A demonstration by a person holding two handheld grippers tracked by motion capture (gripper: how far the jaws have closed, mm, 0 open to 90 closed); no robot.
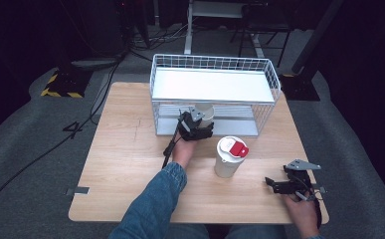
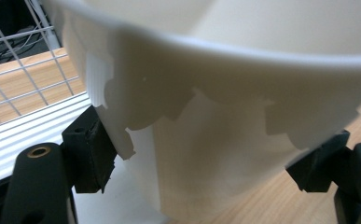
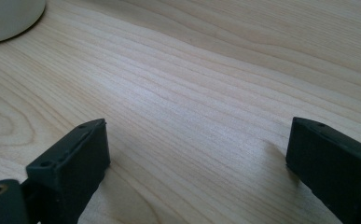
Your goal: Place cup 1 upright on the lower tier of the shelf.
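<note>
L gripper (image 1: 196, 125), frame centre: jaws clamped on white cup (image 2: 225, 116) at wire rack (image 1: 215, 94) lower shelf; R gripper (image 1: 292, 184), lower right: jaws apart, empty, over table (image 1: 130, 149)

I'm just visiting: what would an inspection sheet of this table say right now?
Surface: wooden table, bare in front.
Job's things: white cup held at the wire rack; lidded cup standing mid-table.
Clutter: nothing seen.
Claws: left claw shut on the white cup at the rack's lower shelf; right claw open over bare wood.
Cables: black cable across the floor.
Surroundings: grey carpet, dark room, yellow-black floor plate.
</note>
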